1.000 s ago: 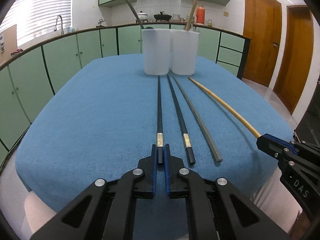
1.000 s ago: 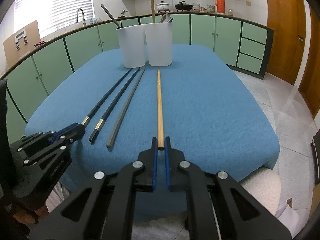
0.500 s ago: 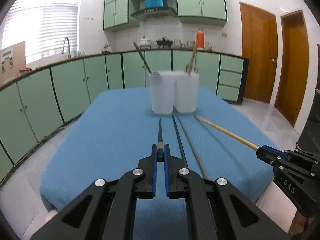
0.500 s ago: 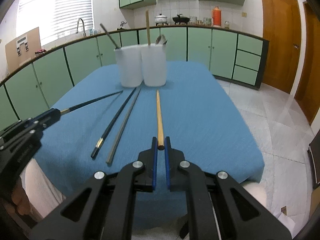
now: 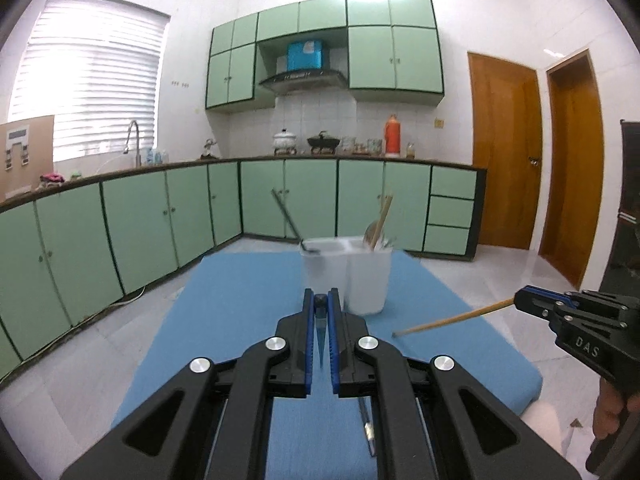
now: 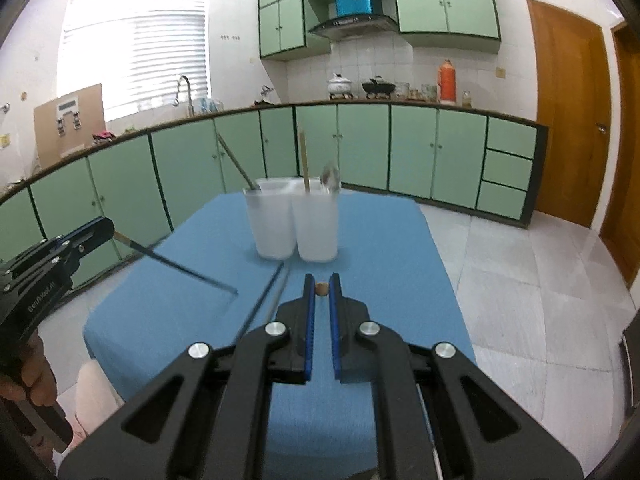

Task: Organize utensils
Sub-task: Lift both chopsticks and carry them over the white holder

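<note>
My left gripper (image 5: 320, 299) is shut on the end of a black chopstick (image 6: 176, 266), lifted off the blue table (image 5: 240, 300); in the right wrist view its tip slants down over the cloth. My right gripper (image 6: 320, 285) is shut on a wooden chopstick (image 5: 452, 318), also held in the air. Two white cups (image 6: 274, 224) (image 6: 316, 226) stand side by side at the table's far end. The left cup holds a dark utensil (image 6: 236, 162); the right one holds a wooden stick (image 6: 304, 160) and a spoon (image 6: 331, 176). Two dark chopsticks (image 6: 276, 292) still lie on the cloth.
Green kitchen cabinets (image 5: 140, 232) run behind and to the left of the table. White tiled floor (image 6: 520, 280) lies to the right, with wooden doors (image 5: 504, 152) beyond. A person's hand (image 6: 28, 376) grips the left tool's handle.
Both grippers have risen from the table, each carrying its chopstick up off the cloth. The views now look level across the kitchen and not down at the table.
</note>
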Available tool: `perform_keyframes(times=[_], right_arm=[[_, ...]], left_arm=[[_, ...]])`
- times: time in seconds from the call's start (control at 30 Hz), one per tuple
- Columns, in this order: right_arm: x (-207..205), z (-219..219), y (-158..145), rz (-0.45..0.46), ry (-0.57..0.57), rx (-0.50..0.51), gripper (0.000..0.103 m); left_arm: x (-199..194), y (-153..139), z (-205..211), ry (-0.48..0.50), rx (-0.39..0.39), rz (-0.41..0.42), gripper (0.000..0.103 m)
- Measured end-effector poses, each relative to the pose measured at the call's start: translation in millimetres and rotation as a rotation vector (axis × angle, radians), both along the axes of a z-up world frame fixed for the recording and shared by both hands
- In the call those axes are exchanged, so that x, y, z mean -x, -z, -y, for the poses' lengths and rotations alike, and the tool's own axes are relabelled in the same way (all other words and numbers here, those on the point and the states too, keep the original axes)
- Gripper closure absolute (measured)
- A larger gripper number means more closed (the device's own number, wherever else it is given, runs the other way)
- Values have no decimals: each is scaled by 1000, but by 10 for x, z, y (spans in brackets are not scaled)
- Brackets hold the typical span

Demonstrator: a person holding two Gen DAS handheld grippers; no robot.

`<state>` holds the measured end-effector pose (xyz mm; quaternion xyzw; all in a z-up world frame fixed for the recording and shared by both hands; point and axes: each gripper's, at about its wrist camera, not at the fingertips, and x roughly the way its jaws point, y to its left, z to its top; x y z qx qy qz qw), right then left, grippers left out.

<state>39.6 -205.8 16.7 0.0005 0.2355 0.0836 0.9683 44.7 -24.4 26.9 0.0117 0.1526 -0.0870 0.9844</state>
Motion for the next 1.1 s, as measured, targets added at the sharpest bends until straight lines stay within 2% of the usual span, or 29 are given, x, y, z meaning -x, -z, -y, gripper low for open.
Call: perform_keyframes(times=[0.4,0.67,0.8,1.1], right_arm=[[-368,107,-602,11,-94,-37,97],[-620,125,-874,7,-149,-30,97],[-737,148,-1141,45,-152,-17,97],[-1106,203,-1901,182,-100,46,97]], left_arm=[[-281,-318,27,54,40,9,97],[-441,-524,-23,76,57,30,97],[-491,-705,-42,80,59,65,97],[-826,-1386,40,76,74,212,97]])
